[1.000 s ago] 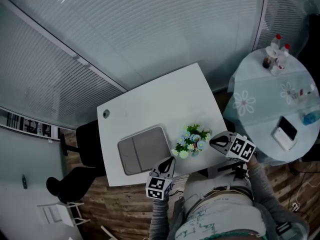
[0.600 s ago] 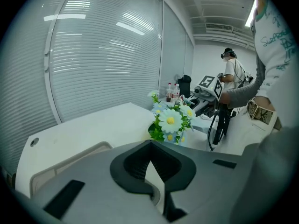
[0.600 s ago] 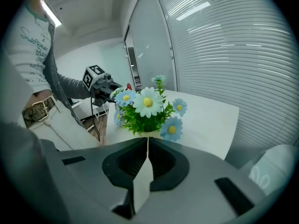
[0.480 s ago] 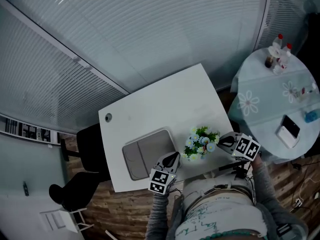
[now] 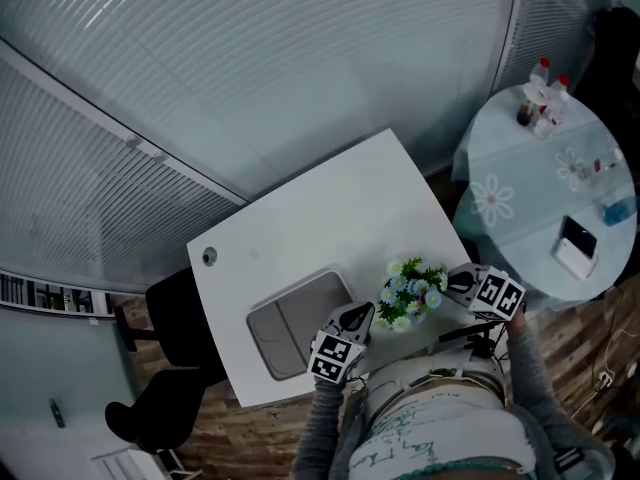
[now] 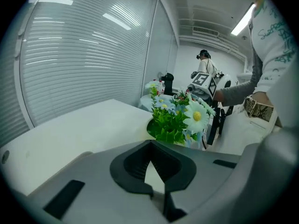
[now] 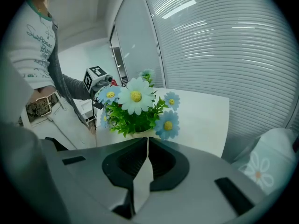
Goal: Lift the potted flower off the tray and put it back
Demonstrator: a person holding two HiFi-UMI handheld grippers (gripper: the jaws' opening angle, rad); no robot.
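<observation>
Blinds wall the room behind a white surface (image 5: 320, 208). On it the tray (image 5: 290, 318) lies bare by the edge nearest me. The flower (image 5: 412, 290) stands off it, just beside the tray, toward that edge's right corner. My left claw (image 5: 362, 313) and right claw (image 5: 453, 280) flank the pot, each with jaws together on nothing. I judge I'm lining up to carry it back, so they must open first.

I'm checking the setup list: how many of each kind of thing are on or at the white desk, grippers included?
Tray: 1
Potted flower: 1
Grippers: 2, left gripper and right gripper
Total: 4
</observation>
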